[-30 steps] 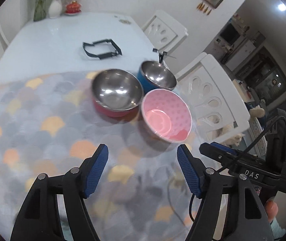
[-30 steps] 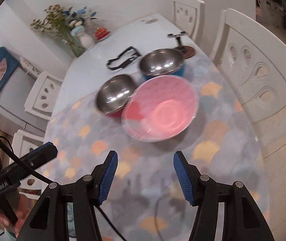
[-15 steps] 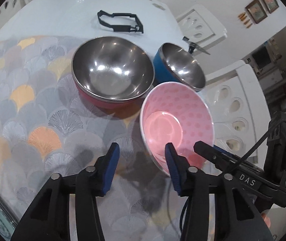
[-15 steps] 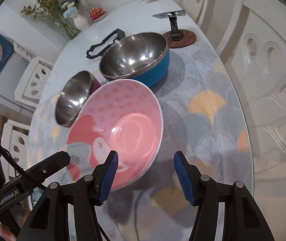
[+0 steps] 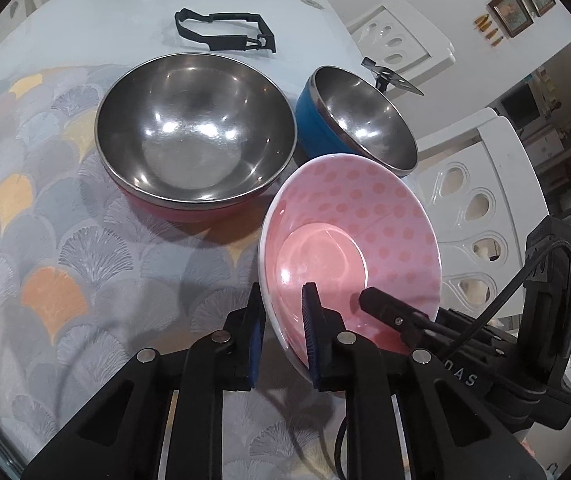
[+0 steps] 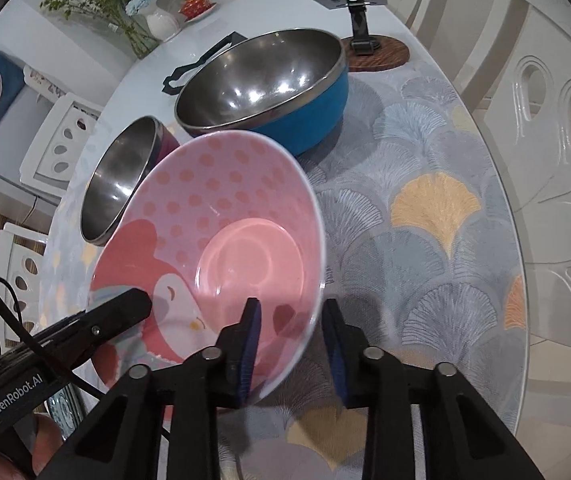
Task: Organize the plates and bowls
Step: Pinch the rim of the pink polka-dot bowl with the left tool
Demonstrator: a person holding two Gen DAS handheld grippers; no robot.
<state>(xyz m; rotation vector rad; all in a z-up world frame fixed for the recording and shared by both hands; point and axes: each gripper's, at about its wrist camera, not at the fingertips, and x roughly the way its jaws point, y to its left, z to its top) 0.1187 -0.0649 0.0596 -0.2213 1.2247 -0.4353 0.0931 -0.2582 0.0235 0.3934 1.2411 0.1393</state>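
A pink dotted bowl (image 5: pixel 365 236) sits on the patterned cloth, tilted in both views. My left gripper (image 5: pixel 283 334) is closed on its near rim, one pad inside and one outside. My right gripper (image 6: pixel 291 344) straddles the opposite rim of the pink bowl (image 6: pixel 225 248) with jaws narrowed; the outer pad still stands a little off the rim. A steel bowl with a red outside (image 5: pixel 195 136) stands to the left and a steel bowl with a blue outside (image 5: pixel 359 120) behind. In the right wrist view the red bowl (image 6: pixel 121 184) is left and the blue bowl (image 6: pixel 269 84) is behind.
A black strap (image 5: pixel 225 36) lies on the white table beyond the bowls. A phone stand on a wooden disc (image 6: pixel 369 46) stands behind the blue bowl. A vase of flowers (image 6: pixel 137 8) is at the far end. White chairs (image 5: pixel 481 208) ring the table.
Both grippers moved in close to the pink bowl and narrowed. The left one closed on its rim, and the bowl has tipped up.
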